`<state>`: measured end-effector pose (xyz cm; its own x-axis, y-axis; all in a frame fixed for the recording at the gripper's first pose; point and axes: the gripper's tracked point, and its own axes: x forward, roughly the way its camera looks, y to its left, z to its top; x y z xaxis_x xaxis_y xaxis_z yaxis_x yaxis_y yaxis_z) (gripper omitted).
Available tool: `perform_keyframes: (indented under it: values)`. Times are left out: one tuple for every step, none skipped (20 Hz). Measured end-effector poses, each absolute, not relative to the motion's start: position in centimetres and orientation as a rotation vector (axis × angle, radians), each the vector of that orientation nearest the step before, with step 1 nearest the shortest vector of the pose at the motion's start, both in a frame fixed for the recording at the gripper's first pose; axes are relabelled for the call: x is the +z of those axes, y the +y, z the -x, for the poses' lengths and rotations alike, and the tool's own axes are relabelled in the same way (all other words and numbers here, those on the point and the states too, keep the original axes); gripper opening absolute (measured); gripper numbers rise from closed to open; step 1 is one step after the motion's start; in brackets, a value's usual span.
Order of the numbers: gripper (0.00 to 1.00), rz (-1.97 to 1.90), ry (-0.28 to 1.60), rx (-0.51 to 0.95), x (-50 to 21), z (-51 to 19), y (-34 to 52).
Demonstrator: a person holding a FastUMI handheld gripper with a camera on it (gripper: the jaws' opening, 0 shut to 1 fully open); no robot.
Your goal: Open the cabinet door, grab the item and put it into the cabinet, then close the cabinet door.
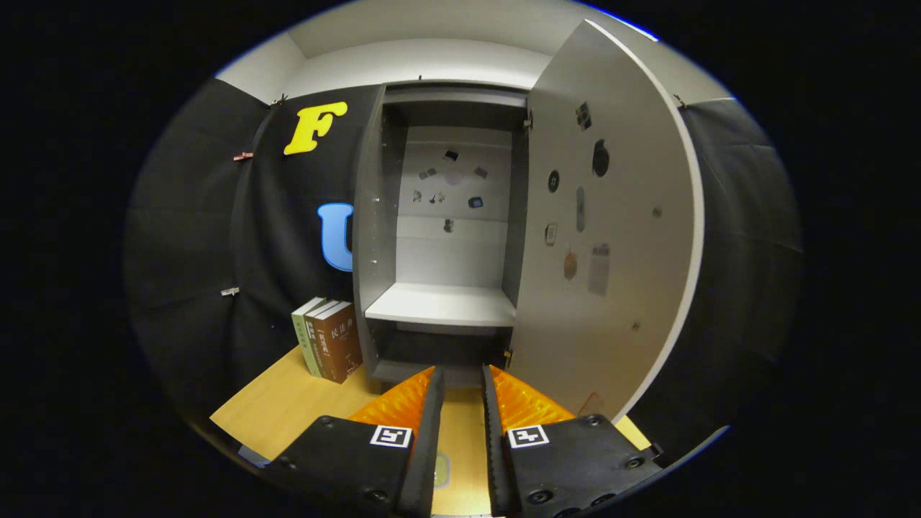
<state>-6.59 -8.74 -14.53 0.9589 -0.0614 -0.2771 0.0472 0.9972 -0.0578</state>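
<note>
A tall grey cabinet (374, 216) stands on the wooden table straight beyond my fingers. Its door (611, 230) is swung wide open to the right, with several small stickers on its inner face. Inside, a pale shelf (440, 303) is bare, and small stickers dot the back panel. Three upright books (329, 339), one green and two brown, stand on the table just left of the cabinet's base. My gripper (463, 374) points at the cabinet's bottom edge, its orange-and-black fingers (403, 406) a narrow gap apart with nothing between them.
The wooden table (288, 403) stretches left of the fingers toward the books. Black cloth walls close in on both sides. The open door's lower corner hangs close to my right finger.
</note>
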Motion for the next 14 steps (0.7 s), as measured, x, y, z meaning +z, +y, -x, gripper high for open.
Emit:
perform_keyframes:
  values:
    - [0.34, 0.044, 0.316, -0.045, -16.2, 6.5, -8.1]
    - [0.34, 0.043, 0.345, -0.033, -18.1, 5.6, -6.9]
    - [0.34, 0.048, 0.374, -0.026, -19.8, 5.0, -6.6]
    - [0.34, 0.067, 0.395, -0.015, -21.8, 4.4, -6.2]
    - [0.34, 0.085, 0.417, -0.007, -23.5, 4.0, -6.2]
    - [0.34, 0.090, 0.456, 0.008, -25.5, 3.9, -6.1]
    - [0.34, 0.082, 0.492, 0.029, -27.4, 3.8, -5.6]
    - [0.34, 0.073, 0.516, 0.046, -29.0, 3.8, -5.2]
    - [0.34, 0.079, 0.535, 0.047, -30.8, 3.4, -5.3]
    - [0.34, 0.088, 0.567, 0.047, -32.9, 3.2, -5.7]
    - [0.34, 0.083, 0.605, 0.055, -34.8, 3.2, -5.7]
    - [0.34, 0.066, 0.636, 0.066, -36.2, 3.2, -5.4]
    - [0.34, 0.048, 0.665, 0.074, -37.7, 3.2, -5.2]
    - [0.34, 0.034, 0.691, 0.074, -38.9, 3.3, -5.3]
